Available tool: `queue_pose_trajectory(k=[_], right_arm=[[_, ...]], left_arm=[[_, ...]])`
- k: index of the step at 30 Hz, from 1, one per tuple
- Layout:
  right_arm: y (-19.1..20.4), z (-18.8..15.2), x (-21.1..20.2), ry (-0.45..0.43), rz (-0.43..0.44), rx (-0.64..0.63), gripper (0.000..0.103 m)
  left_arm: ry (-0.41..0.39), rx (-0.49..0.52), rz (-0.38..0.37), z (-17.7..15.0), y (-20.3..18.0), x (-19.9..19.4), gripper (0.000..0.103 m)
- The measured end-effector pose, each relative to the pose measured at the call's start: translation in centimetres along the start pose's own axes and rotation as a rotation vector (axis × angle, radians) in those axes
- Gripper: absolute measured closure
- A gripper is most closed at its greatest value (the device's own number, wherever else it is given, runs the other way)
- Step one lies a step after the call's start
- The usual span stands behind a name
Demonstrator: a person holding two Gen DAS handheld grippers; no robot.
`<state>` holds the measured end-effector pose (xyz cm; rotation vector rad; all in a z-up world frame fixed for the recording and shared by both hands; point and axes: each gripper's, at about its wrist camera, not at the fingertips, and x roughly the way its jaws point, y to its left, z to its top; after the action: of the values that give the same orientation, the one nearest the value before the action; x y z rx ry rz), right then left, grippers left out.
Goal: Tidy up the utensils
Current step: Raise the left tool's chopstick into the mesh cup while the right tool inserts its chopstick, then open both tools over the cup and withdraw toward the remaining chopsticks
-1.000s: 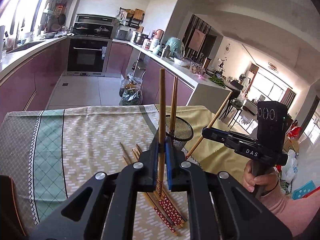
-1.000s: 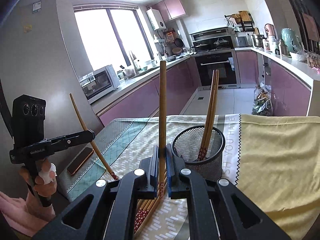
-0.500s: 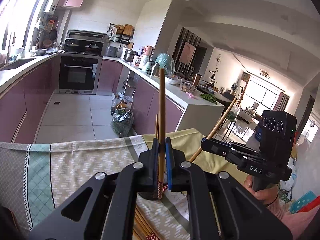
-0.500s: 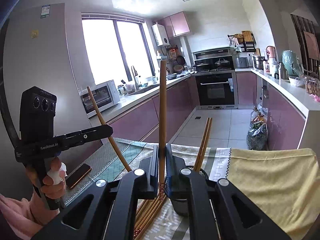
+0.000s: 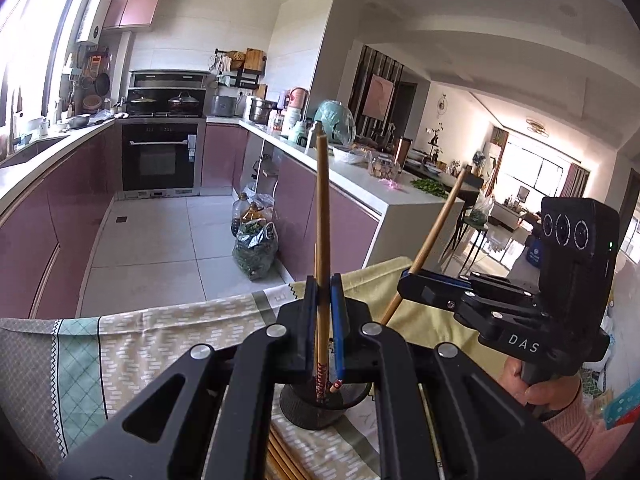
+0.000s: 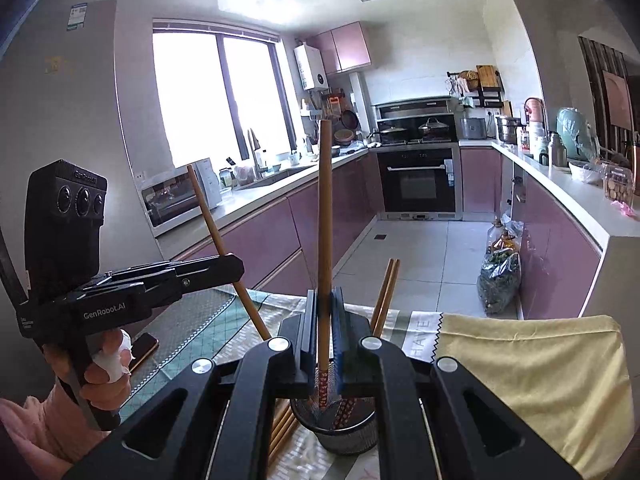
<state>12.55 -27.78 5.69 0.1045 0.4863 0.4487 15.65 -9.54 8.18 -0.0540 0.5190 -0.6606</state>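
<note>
We hold one chopstick upright in each gripper above the cloth-covered bench (image 6: 520,360): the left gripper (image 5: 323,320) is clamped on a wooden chopstick (image 5: 322,216), and the right gripper (image 6: 324,320) is clamped on another chopstick (image 6: 325,208), each patterned red tip hanging just over the black mesh cup (image 6: 340,436). The cup stands near the middle of the bench, close to the far edge where the yellow and the green-patterned cloths drape over, and two chopsticks (image 6: 386,292) already lean inside it against its far rim. More chopsticks (image 6: 282,428) lie flat on the cloth just beside the cup, on its left in the right wrist view. A phone (image 6: 142,350) lies near the bench's left edge. Beyond the far edge we see an open tiled floor (image 5: 160,240) running between purple cabinets to the oven, with bottles and a bag of greens (image 5: 254,248) standing by the right-hand counter.
</note>
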Motion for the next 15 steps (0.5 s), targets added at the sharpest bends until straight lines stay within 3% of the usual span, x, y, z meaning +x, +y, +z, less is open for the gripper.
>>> queue_pose_trajectory(k=[9,15], right_arm=[[-0.9,-1.8,4.2,0.167,0.010,0.049,0.097],[-1.5,-2.5,6.1,0.233,0.005,0.085,0.097]], left_arm=[[0.169,-0.006,0.010,-3.1,1.6,4.6,0.096],[0.219,-0.008,0.020,-4.0,2.1,6.7,0.096]])
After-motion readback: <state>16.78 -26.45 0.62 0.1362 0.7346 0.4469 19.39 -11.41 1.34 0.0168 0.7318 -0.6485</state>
